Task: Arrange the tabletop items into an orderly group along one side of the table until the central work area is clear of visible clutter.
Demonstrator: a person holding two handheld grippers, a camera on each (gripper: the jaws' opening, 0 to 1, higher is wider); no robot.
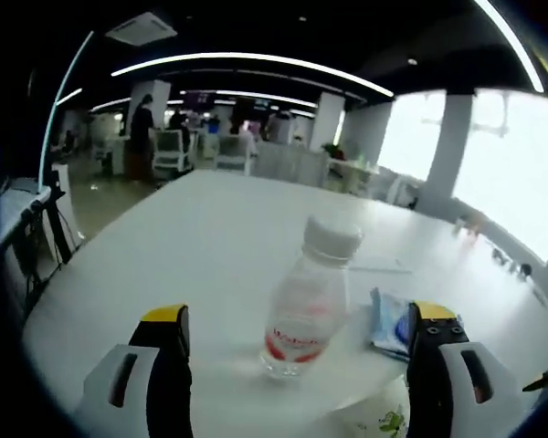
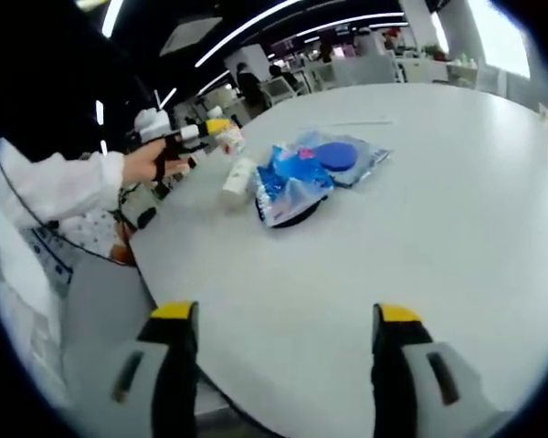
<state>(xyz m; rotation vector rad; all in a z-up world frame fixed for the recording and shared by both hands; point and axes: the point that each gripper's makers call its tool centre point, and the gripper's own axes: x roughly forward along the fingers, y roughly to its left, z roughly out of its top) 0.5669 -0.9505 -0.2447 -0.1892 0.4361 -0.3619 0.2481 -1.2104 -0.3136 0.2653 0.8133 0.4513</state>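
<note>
Bottle (image 1: 308, 301) upright on white table (image 1: 210, 246), between spread jaws of left gripper (image 1: 297, 351), ungrasped. Blue packets (image 2: 297, 178) just beside it, partly cut off by the right jaw. Right gripper (image 2: 283, 351) released over bare tabletop. Label lettering blurred.

Blown-out windows (image 1: 493, 164) and ceiling strip lights (image 1: 256, 62) brighten the glossy tabletop (image 1: 219, 246); both views are soft, with fisheye bending at the edges.
</note>
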